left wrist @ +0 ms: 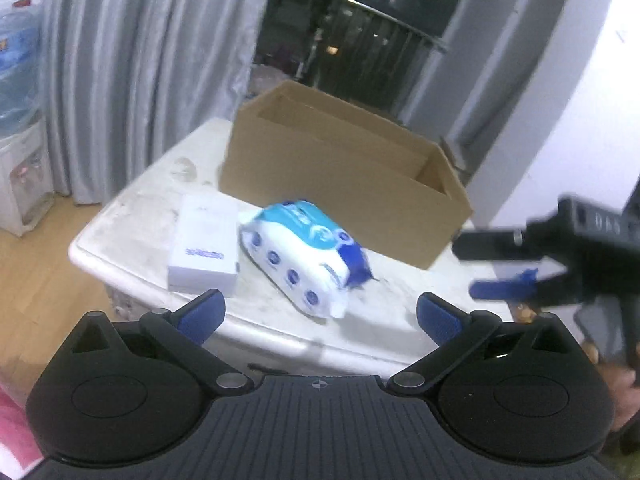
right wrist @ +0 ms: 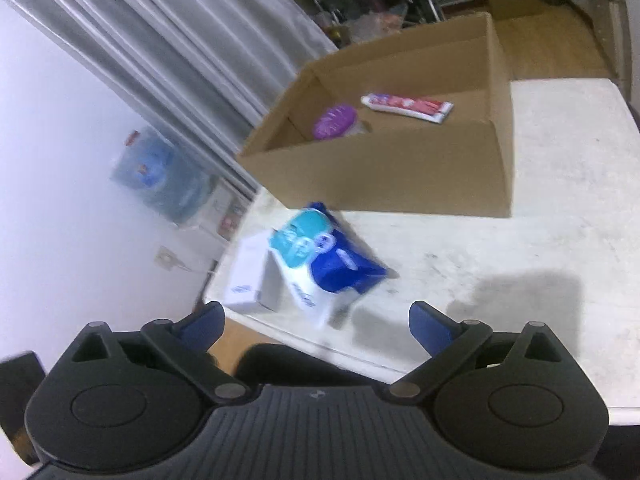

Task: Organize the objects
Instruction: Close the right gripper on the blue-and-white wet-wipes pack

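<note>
Left wrist view first: left hand-held gripper (left wrist: 320,314) hangs off the near edge of the table (left wrist: 132,216), jaws wide apart and empty. Ahead lie a white carton (left wrist: 204,250) and a blue tissue pack (left wrist: 302,256), just beside each other, with the open box (left wrist: 340,184) behind them. Right hand-held gripper (left wrist: 480,268) pokes in from the side, jaws spread, nothing in them. Looks like a pause between pickups; next up, I'd say, is closing in on the tissue pack. Grey curtains (left wrist: 140,72) and a water dispenser (left wrist: 20,128) stand behind, wood floor below.

Right wrist view now: the box already holds a toothpaste tube (right wrist: 408,107) and a purple-lidded jar (right wrist: 335,121). Tissue pack and carton wait outside, near the table corner. The pack is soft, so a grip across its middle would suit.
</note>
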`<action>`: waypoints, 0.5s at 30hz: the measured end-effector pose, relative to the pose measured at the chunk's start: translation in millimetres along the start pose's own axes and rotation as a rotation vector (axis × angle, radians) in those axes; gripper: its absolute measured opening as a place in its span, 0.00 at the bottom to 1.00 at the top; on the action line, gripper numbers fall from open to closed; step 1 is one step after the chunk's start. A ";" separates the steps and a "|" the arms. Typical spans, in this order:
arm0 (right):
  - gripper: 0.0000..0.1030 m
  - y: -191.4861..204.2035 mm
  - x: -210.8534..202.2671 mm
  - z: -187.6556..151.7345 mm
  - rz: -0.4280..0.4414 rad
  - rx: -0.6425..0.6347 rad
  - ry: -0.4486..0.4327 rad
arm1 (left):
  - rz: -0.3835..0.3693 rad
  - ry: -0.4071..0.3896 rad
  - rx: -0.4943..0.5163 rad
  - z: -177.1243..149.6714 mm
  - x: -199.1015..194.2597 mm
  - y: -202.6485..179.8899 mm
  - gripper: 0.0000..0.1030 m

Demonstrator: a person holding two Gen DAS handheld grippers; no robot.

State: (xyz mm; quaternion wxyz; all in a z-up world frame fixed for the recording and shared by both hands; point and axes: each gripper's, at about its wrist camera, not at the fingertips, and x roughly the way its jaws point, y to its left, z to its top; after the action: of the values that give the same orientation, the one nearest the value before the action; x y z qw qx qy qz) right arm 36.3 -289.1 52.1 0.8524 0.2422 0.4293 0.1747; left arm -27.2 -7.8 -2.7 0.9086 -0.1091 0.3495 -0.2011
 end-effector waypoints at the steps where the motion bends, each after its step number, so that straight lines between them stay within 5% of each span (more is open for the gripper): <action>1: 0.98 1.7 -0.8 0.7 -0.001 -0.009 -0.009 | -0.002 -0.004 0.008 0.2 0.9 -2.5 1.00; 8: 0.97 -4.6 2.7 -1.7 0.011 -0.023 -0.006 | 0.014 -0.022 0.074 -11.5 10.5 -20.1 1.00; 15: 0.79 -18.9 36.2 8.5 0.024 0.005 0.048 | 0.065 0.031 0.115 -10.0 40.5 -27.9 1.00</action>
State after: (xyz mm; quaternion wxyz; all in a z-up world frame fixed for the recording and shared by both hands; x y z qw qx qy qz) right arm 65.7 -288.6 22.5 0.8391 0.2450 0.4472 0.1897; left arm -14.8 -51.2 -24.6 0.9139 -0.0421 0.3548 -0.1929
